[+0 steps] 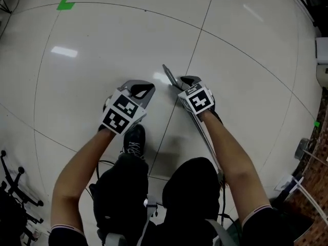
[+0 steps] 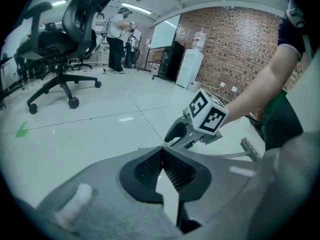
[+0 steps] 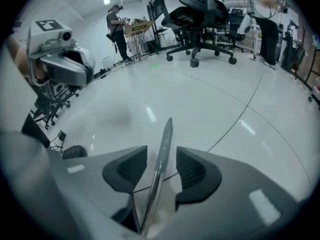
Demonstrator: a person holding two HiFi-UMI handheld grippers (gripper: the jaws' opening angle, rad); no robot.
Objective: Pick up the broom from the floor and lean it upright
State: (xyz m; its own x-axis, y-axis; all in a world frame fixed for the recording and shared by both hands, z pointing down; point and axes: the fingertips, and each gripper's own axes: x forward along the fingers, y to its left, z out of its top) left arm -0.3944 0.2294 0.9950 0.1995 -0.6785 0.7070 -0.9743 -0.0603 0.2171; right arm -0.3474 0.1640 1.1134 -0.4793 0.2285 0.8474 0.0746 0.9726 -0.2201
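Note:
The broom lies flat on the pale tiled floor. Its thin metal handle point(image 1: 171, 76) runs from near the middle of the head view down to the right, past my knee. My right gripper point(image 1: 185, 81) sits low over it, jaws open, and the handle point(image 3: 163, 146) passes between the two pads with a gap on each side. The brush head point(image 2: 250, 148) shows at the right of the left gripper view, behind the right gripper point(image 2: 176, 132). My left gripper point(image 1: 141, 90) hangs just left of the handle, its pads closed tip to tip point(image 2: 161, 154) on nothing.
Black office chairs point(image 2: 65, 39) point(image 3: 200, 14) stand further out on the floor, with people beyond them. A brick wall and a white water dispenser point(image 2: 190, 68) close off one side. A chair base point(image 1: 13, 188) is at my left, and my shoe point(image 1: 134, 140) is under the left gripper.

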